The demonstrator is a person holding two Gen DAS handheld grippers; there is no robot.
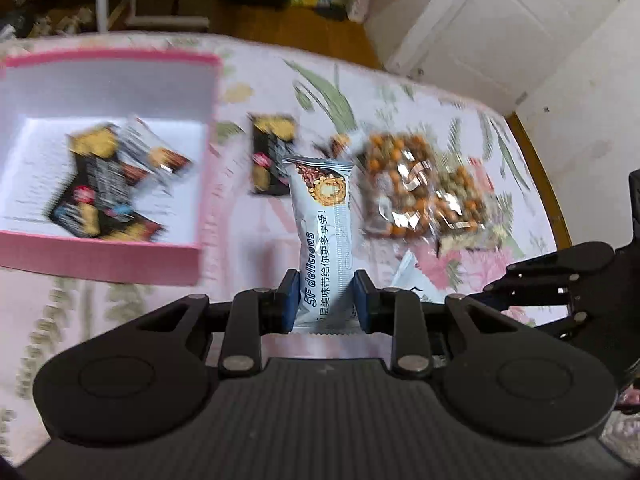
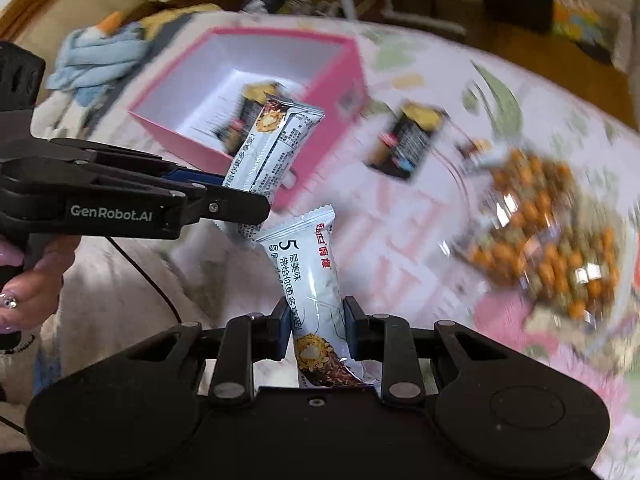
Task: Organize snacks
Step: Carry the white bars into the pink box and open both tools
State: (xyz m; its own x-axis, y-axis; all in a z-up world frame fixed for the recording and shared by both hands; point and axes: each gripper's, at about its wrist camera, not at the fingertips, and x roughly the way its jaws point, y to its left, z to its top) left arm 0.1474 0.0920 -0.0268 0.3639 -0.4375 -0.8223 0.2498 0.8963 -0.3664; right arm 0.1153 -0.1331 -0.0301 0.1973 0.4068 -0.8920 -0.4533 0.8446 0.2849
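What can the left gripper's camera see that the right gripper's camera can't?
Only the left wrist view shows the white door.

Only the right wrist view shows the blue cloth, the person's hand and the right gripper shut on the second white bar.

Both show the pink box, the left gripper shut on a white snack bar, the loose black packet and the nut bags on the floral cloth.

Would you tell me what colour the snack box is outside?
Pink outside, white inside; the box shows best from the right wrist.
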